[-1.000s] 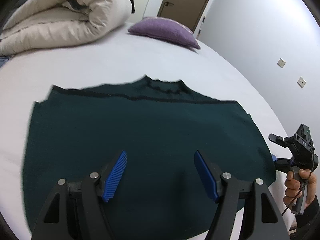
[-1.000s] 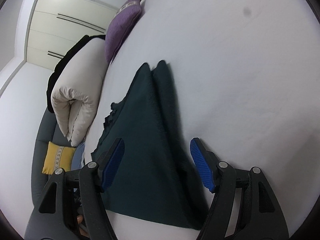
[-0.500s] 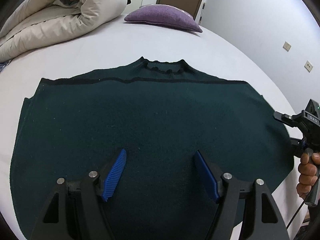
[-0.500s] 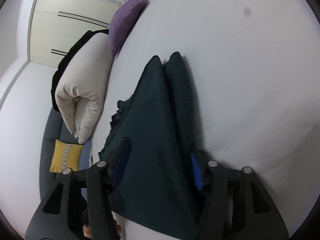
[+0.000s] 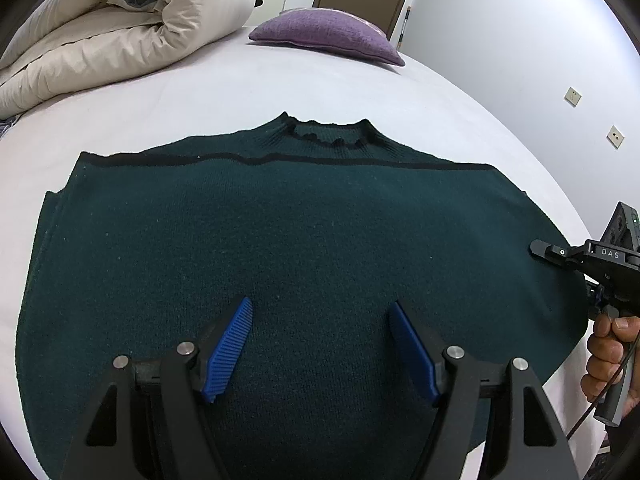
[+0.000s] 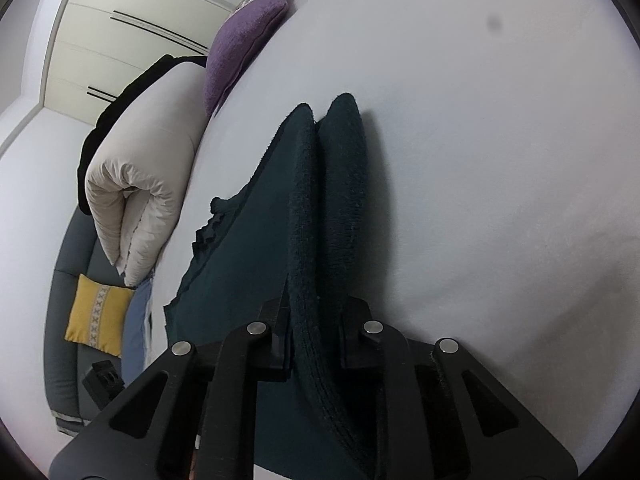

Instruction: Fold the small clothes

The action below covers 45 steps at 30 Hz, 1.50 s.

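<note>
Two hand-held grippers: your right hand-held gripper (image 6: 316, 332) is closing on the dark green knitted sweater's (image 5: 304, 248) side edge, flat on the white bed (image 5: 248, 92); left hand-held gripper (image 5: 320, 348) spread above its hem. One-sided lifting may bunch it.

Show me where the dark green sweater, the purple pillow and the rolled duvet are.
dark green sweater (image 5: 320, 240), left wrist view, middle of its body.
purple pillow (image 5: 324, 32), left wrist view, its top face.
rolled duvet (image 6: 156, 152), right wrist view, its rolled side.
</note>
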### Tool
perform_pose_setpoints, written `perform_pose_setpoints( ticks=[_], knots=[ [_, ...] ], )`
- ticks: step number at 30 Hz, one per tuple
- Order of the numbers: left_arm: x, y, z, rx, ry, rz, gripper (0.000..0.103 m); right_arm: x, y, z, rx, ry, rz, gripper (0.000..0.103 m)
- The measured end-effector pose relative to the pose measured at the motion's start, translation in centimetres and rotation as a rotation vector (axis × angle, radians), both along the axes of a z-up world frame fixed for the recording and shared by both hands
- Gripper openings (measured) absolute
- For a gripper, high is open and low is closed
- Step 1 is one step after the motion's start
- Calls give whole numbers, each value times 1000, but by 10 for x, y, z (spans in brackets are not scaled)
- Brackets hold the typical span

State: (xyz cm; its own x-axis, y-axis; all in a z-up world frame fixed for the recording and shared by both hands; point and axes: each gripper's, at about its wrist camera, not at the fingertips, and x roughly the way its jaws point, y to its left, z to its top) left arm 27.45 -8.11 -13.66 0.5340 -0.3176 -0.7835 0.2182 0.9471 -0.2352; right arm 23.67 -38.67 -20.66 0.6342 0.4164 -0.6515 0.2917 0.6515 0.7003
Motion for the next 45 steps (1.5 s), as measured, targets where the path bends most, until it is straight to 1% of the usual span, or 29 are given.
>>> perform_pose_setpoints(
  ticks=[6,12,17,21,29,32,34,36,37,39,41,42,43,44,45],
  knots=[
    [1,3,1,-18,6,-2,73,4,13,13,-84,3,5,13],
    [5,12,1,-82,28,-4,73,11,31,32,-168,6,27,13],
    [5,16,1,-107,38,-13,73,19,40,39,-234,32,43,12],
    [6,20,2,-129,47,-15,73,14,29,33,-219,57,13,12],
    [8,22,2,-142,54,-10,73,6,16,26,-224,76,1,12],
    [10,26,3,-168,66,-7,73,4,15,27,-230,81,-2,12],
    [11,32,4,-210,79,-1,73,3,16,29,-246,90,-3,12],
    [14,43,4,-278,105,14,71,4,21,34,-273,104,-3,12],
    [16,47,3,-300,115,20,69,5,26,37,-303,113,1,12],
    [18,59,4,-371,141,39,66,10,44,50,-388,130,23,12],
    [21,75,5,-445,160,70,66,18,77,67,-494,130,75,12],
    [21,84,6,-473,160,94,66,23,107,81,-544,106,139,12],
    [22,95,9,-504,155,119,66,24,128,91,-561,81,186,13],
    [22,106,11,-538,150,142,67,24,165,105,-590,32,274,13],
    [23,118,13,-575,145,165,69,23,193,113,-618,-2,340,12]
  ],
)
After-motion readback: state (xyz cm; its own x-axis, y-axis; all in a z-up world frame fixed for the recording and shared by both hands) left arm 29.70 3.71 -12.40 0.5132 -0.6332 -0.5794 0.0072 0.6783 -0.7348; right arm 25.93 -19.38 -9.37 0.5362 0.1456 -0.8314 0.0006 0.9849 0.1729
